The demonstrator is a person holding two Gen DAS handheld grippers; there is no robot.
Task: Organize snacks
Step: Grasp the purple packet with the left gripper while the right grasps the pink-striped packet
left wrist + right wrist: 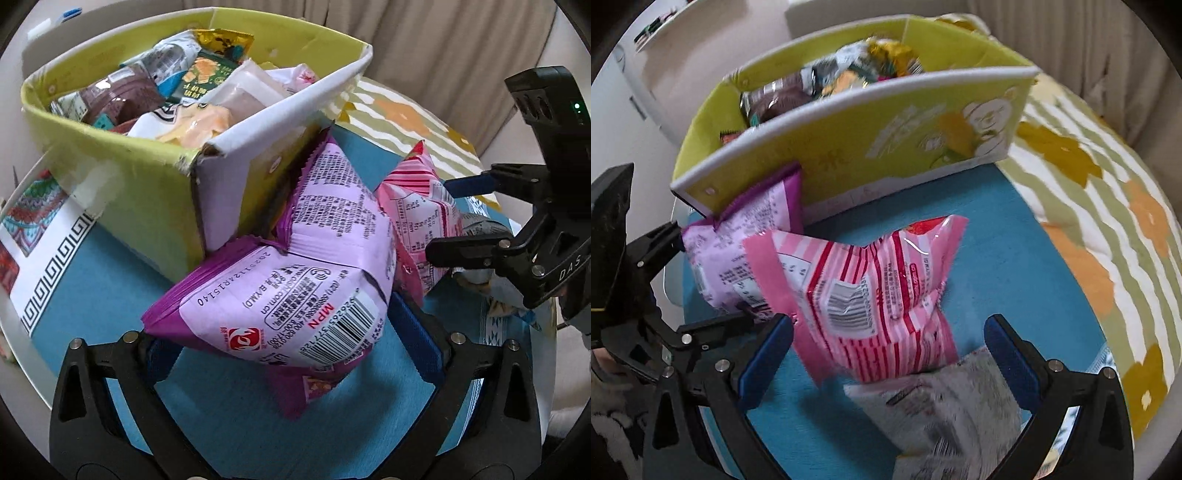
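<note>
A yellow-green cardboard box point(147, 192) holds several snack packets; it also shows in the right wrist view point(886, 140). A purple snack bag point(295, 288) lies against the box corner, between the wide-open fingers of my left gripper point(291, 347), which do not press it. A pink striped bag point(871, 295) lies beside it, between the open fingers of my right gripper point(886, 347). A grey-white packet point(953, 406) lies under the right gripper. The pink bag point(417, 225) and the right gripper point(447, 218) also show in the left wrist view.
All stands on a blue cloth point(1015, 258) over a round table. A striped flowered cloth point(1108, 221) lies to the right. A patterned book or box point(40, 236) lies left of the cardboard box. Curtains hang behind.
</note>
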